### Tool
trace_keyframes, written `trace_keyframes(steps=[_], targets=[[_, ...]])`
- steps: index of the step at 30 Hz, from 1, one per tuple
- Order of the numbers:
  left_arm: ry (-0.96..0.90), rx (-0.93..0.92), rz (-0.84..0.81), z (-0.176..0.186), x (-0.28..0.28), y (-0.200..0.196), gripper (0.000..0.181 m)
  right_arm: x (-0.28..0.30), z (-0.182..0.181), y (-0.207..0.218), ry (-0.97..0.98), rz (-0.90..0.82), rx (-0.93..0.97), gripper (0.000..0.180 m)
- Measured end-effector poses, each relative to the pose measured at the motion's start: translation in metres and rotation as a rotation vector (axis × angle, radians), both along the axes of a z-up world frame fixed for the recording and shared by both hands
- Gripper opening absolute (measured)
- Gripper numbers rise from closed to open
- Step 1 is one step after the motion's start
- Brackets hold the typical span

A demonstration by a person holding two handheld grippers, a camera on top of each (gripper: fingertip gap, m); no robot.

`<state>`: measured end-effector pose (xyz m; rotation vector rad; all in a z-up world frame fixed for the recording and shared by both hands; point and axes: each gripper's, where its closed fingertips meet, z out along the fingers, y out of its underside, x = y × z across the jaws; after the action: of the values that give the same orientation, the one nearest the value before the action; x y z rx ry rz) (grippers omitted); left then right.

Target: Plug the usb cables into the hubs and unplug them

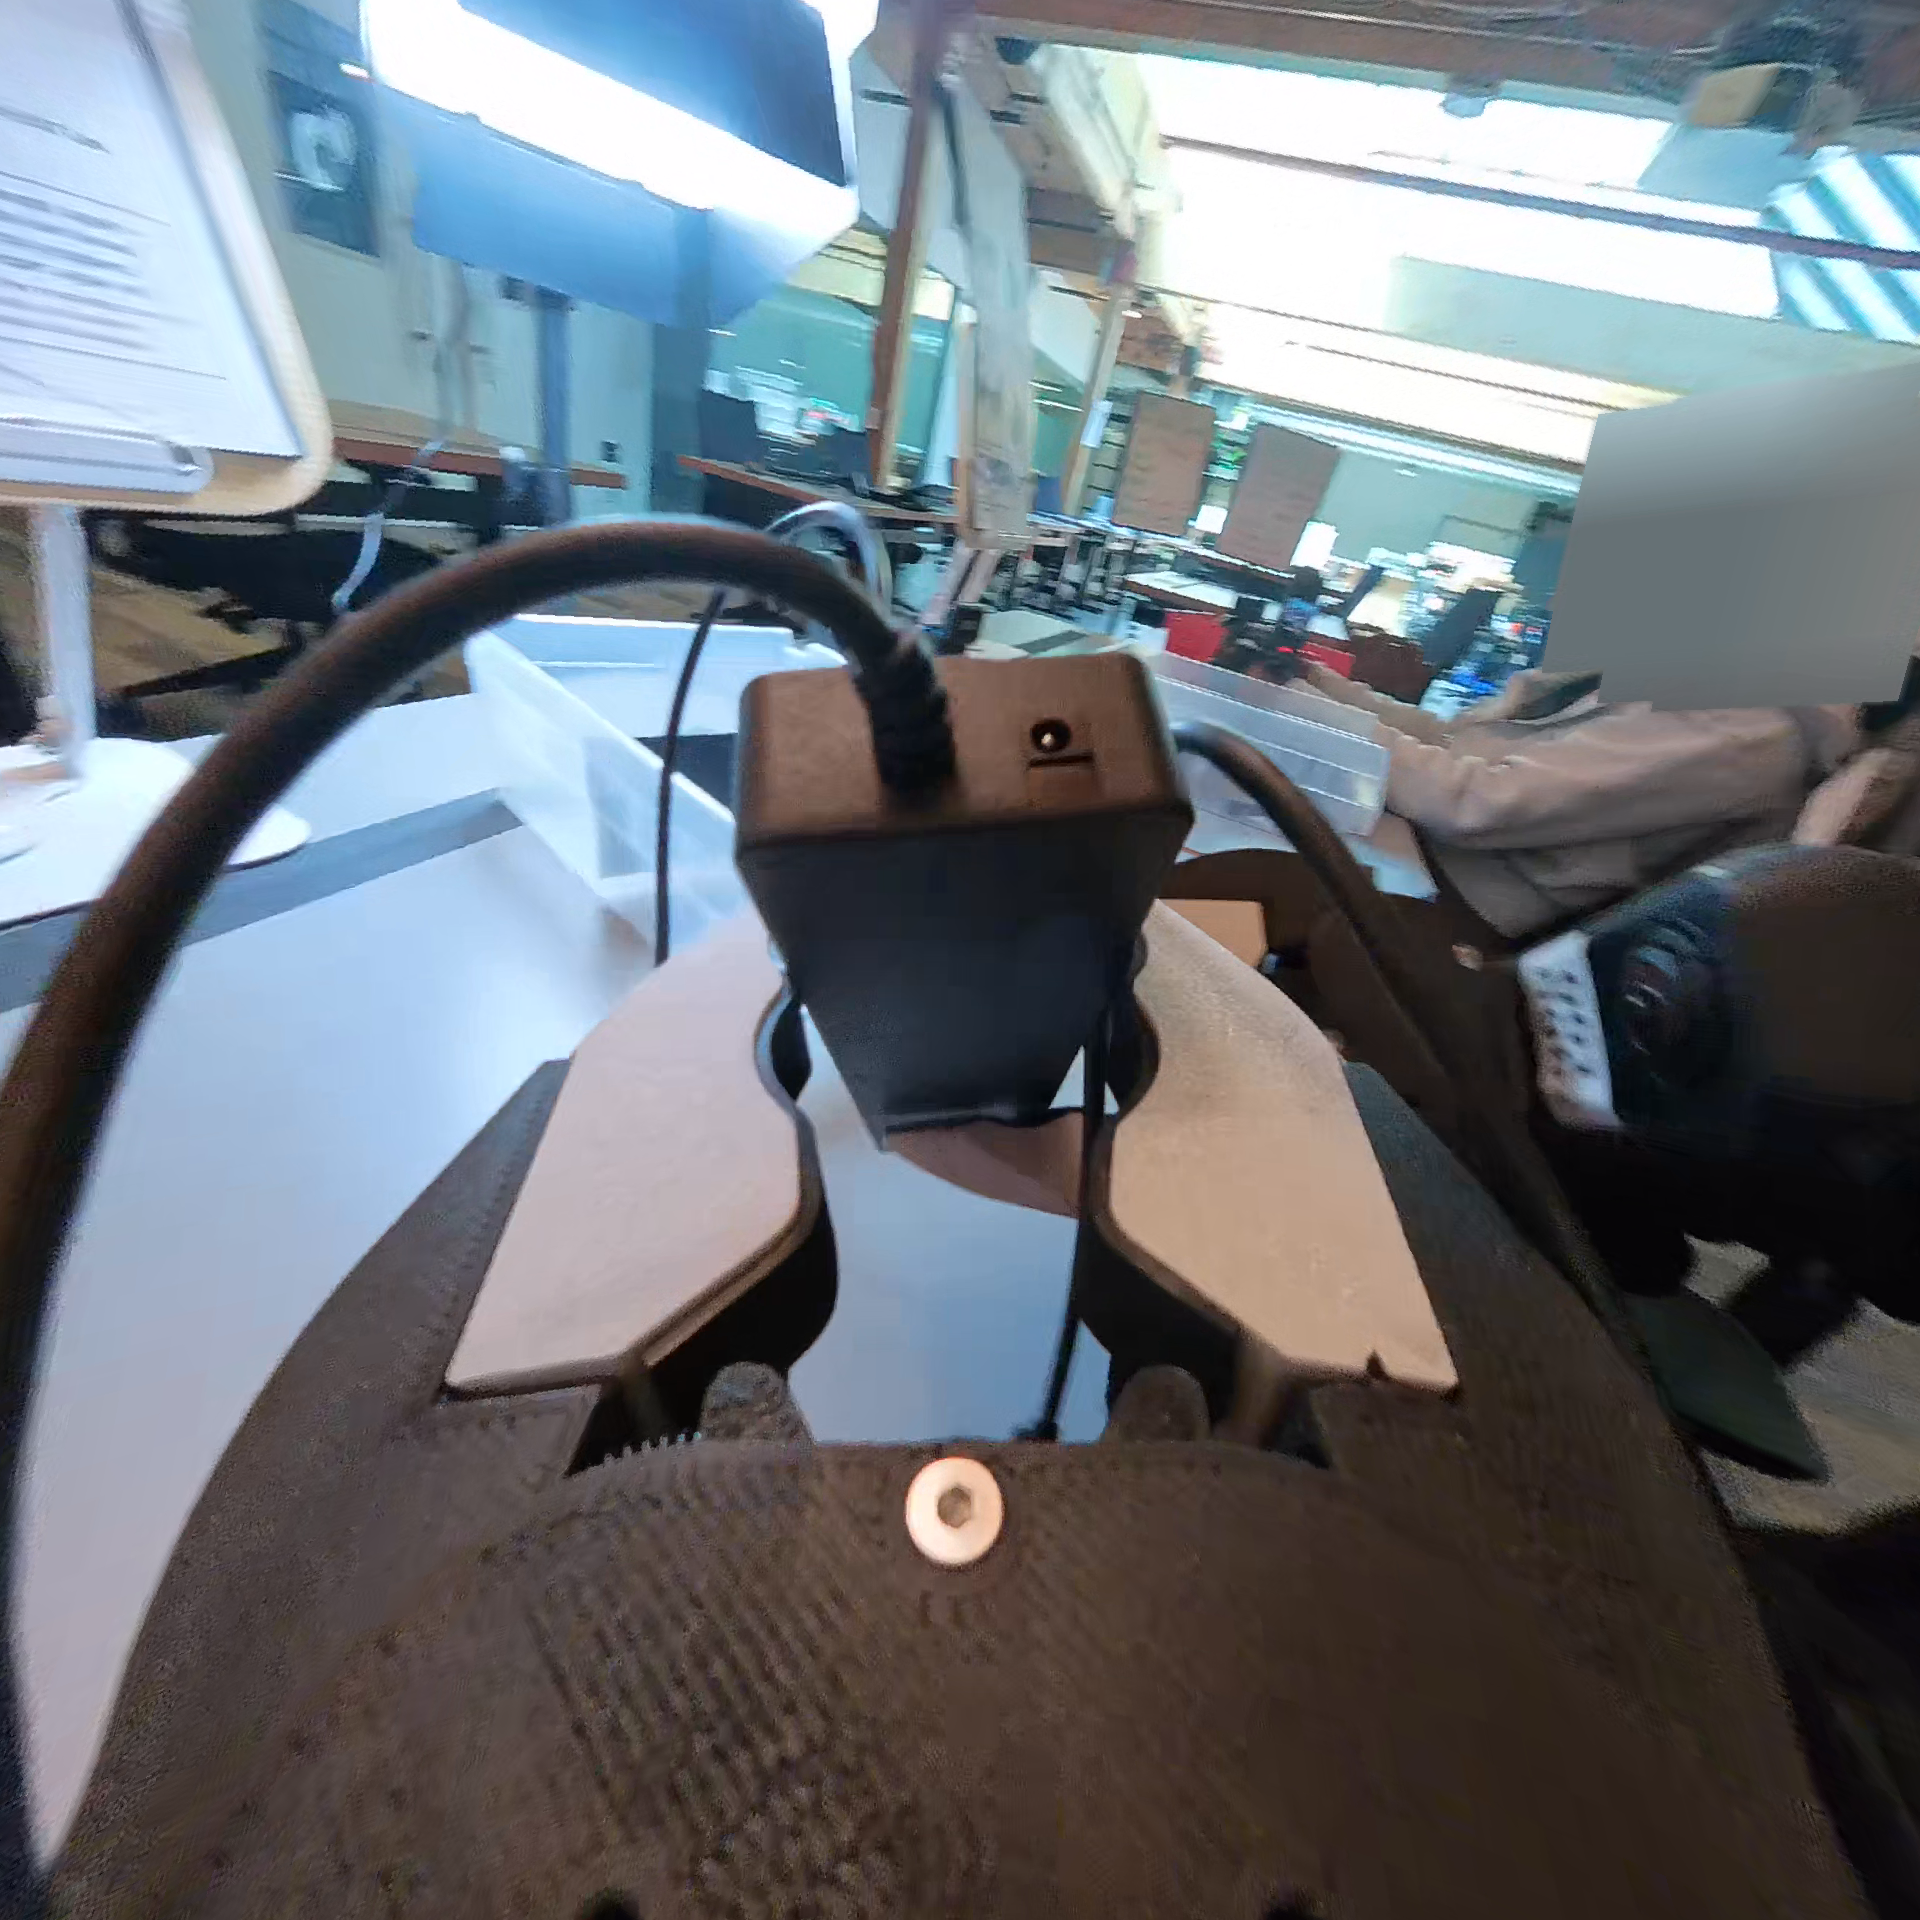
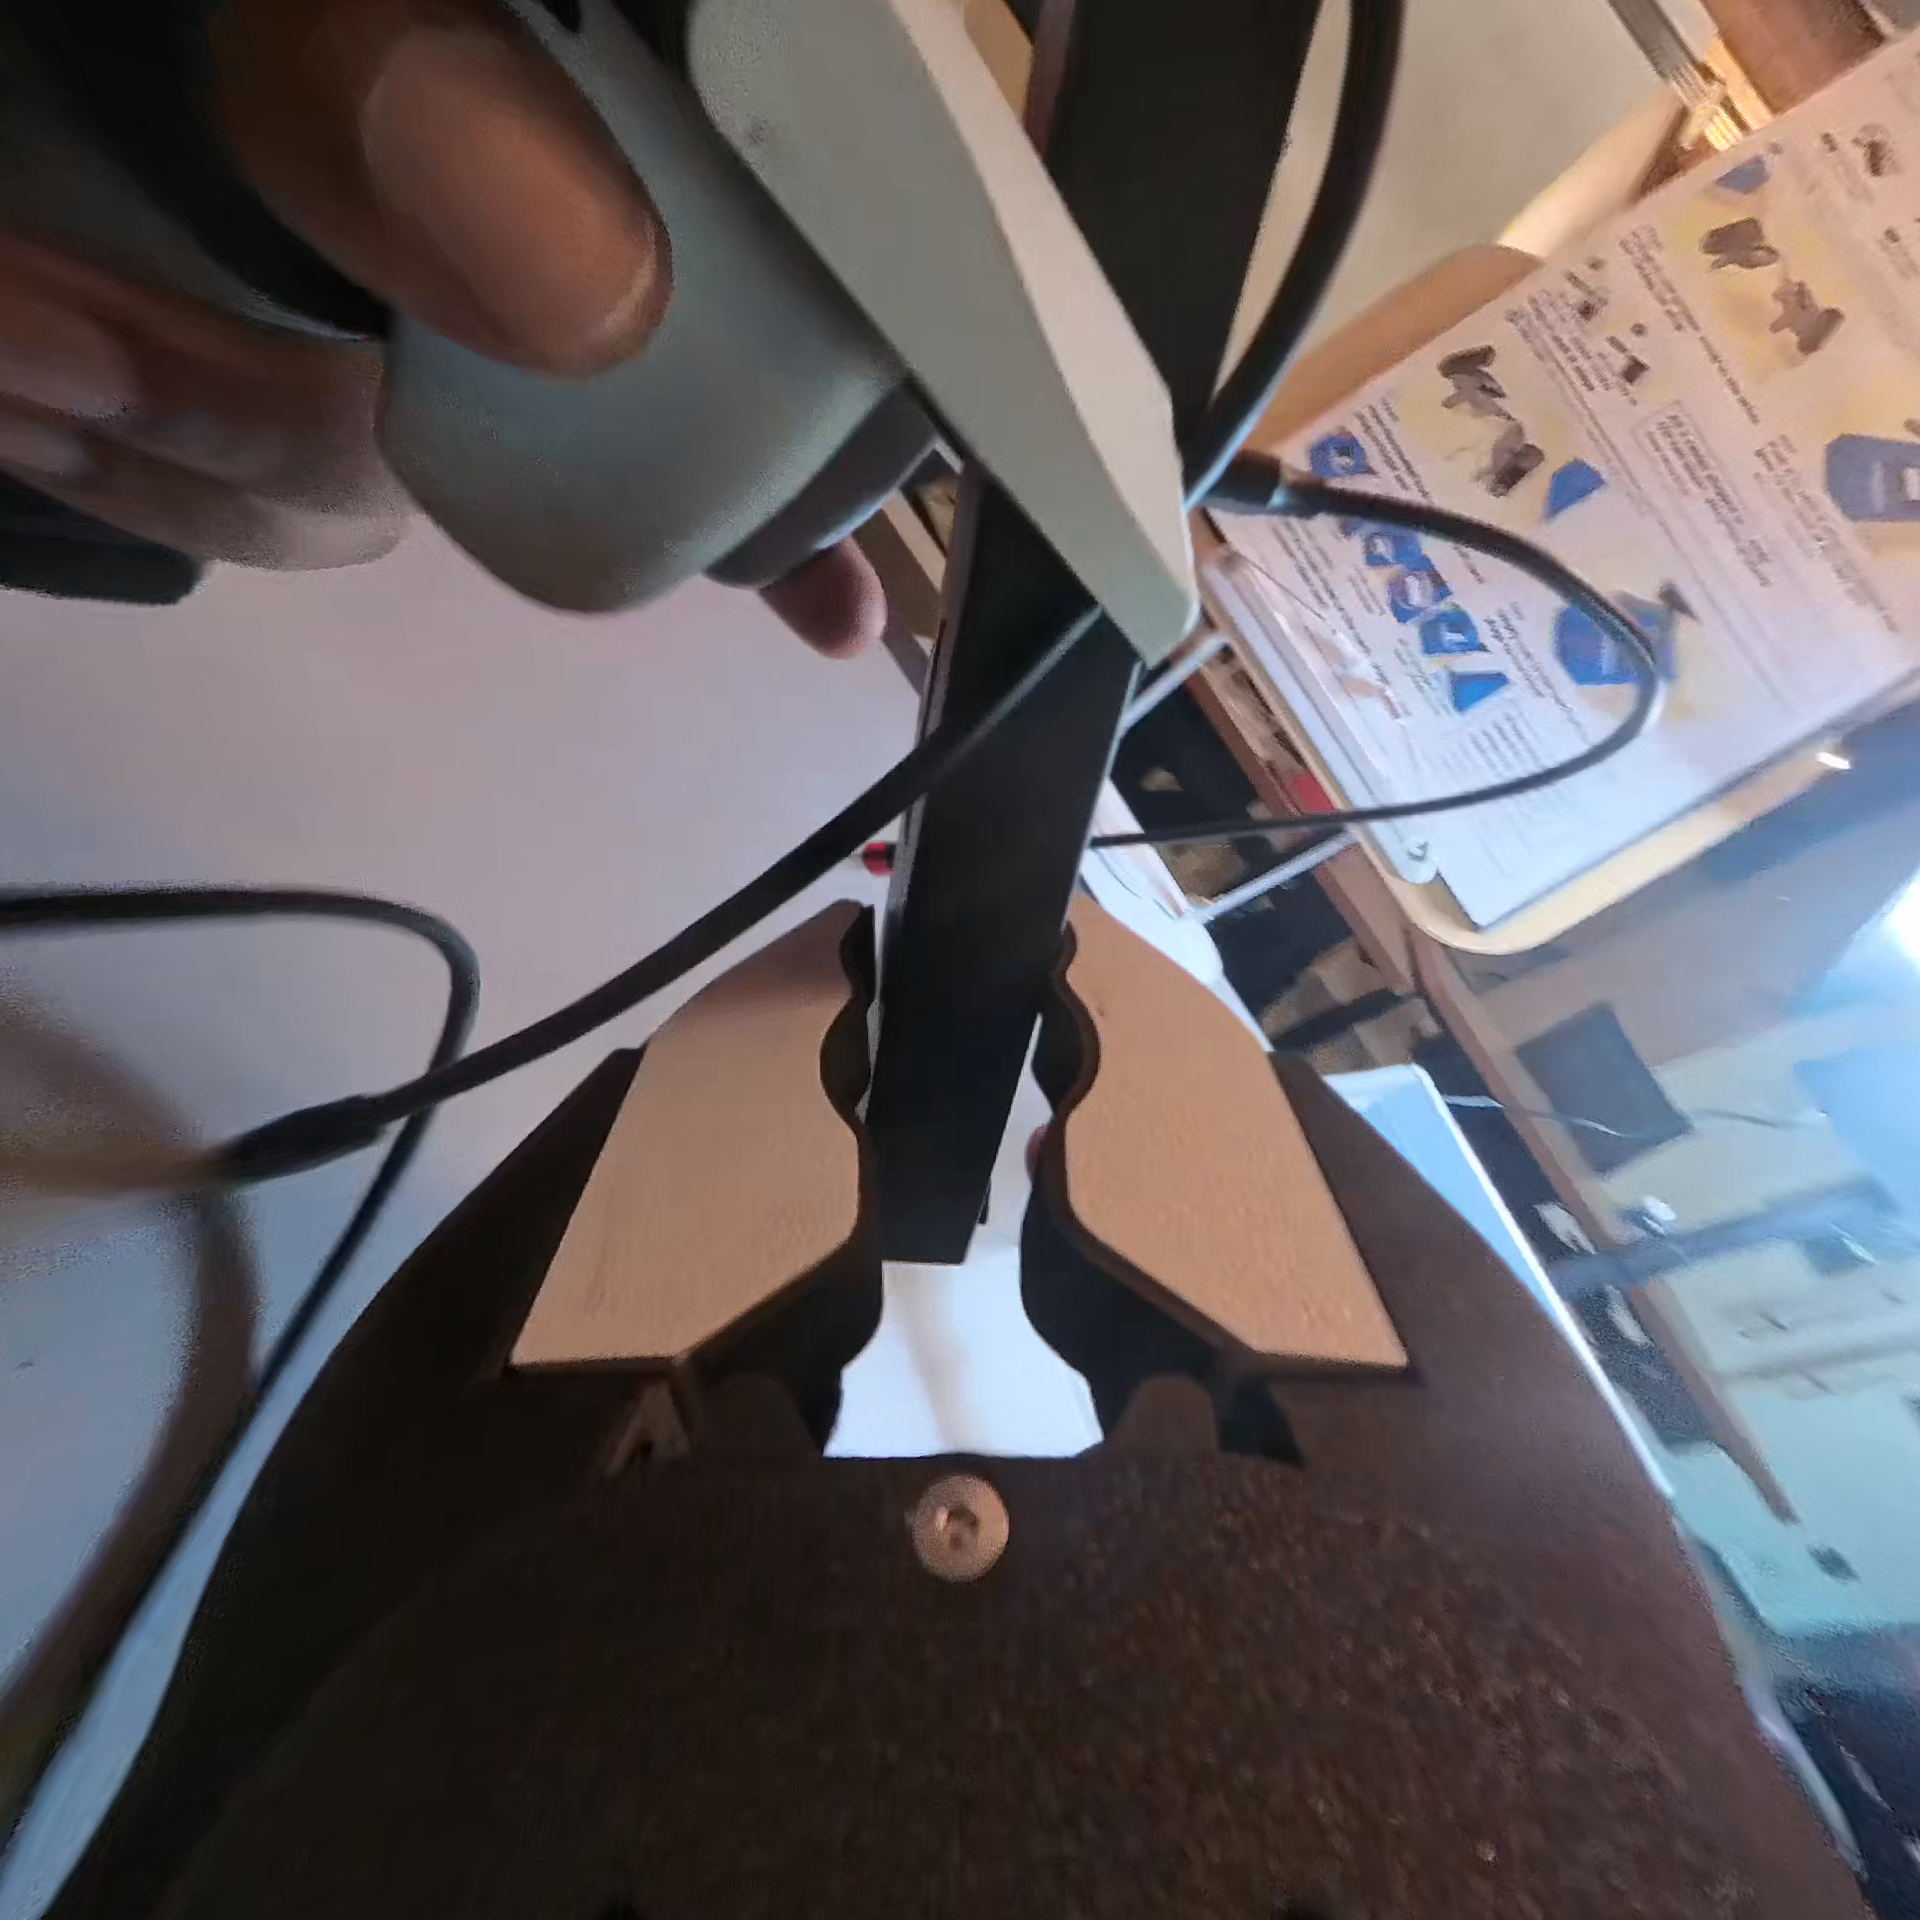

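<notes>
Black hub (image 1: pixel 961 821) sits clamped in the left hand-held gripper (image 1: pixel 956 1049), lifted off the white surface (image 1: pixel 312 1091) — thick cable (image 1: pixel 312 665) arcing left. Right hand-held gripper (image 2: pixel 956 1049) pinches the same hub (image 2: pixel 982 935) edge-on — little room between them.

Boxy plastic USB hub (image 1: pixel 961 831): matte black. Thick round cable (image 1: pixel 312 707): black. Gripper fingers (image 1: pixel 644 1174): tan faces, dark brown textured body. White tabletop (image 1: pixel 312 1039), one grey stripe. Printed sheet on wooden board (image 2: pixel 1621 416): white, blue figures.
</notes>
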<state>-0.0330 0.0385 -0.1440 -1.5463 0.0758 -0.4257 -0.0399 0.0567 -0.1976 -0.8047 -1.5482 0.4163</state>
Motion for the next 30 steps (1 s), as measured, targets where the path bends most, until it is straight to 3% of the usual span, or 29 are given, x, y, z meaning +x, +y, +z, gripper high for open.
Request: trace_keyframes(steps=[6,9,16,22,26,30], targets=[[0.182,-0.035,-0.125,-0.003,-0.010,-0.018,0.055,0.019,0.006,-0.034,-0.123,0.406,-0.158,0.045],[0.258,-0.041,-0.172,-0.003,-0.013,-0.026,0.055,0.038,0.028,-0.043,-0.200,0.544,-0.229,0.043],[0.522,-0.061,-0.249,-0.010,0.016,-0.036,0.055,0.033,0.085,-0.039,-0.292,0.559,0.024,0.028],[0.713,-0.108,-0.244,-0.025,0.025,-0.039,0.055,0.023,0.049,-0.053,-0.510,0.595,0.063,0.028],[0.799,-0.125,-0.242,-0.032,0.027,-0.040,0.055,0.018,0.036,-0.061,-0.510,0.624,0.042,0.016],[0.830,-0.122,-0.229,-0.030,0.024,-0.042,0.055,0.017,0.038,-0.061,-0.481,0.649,0.003,0.016]])
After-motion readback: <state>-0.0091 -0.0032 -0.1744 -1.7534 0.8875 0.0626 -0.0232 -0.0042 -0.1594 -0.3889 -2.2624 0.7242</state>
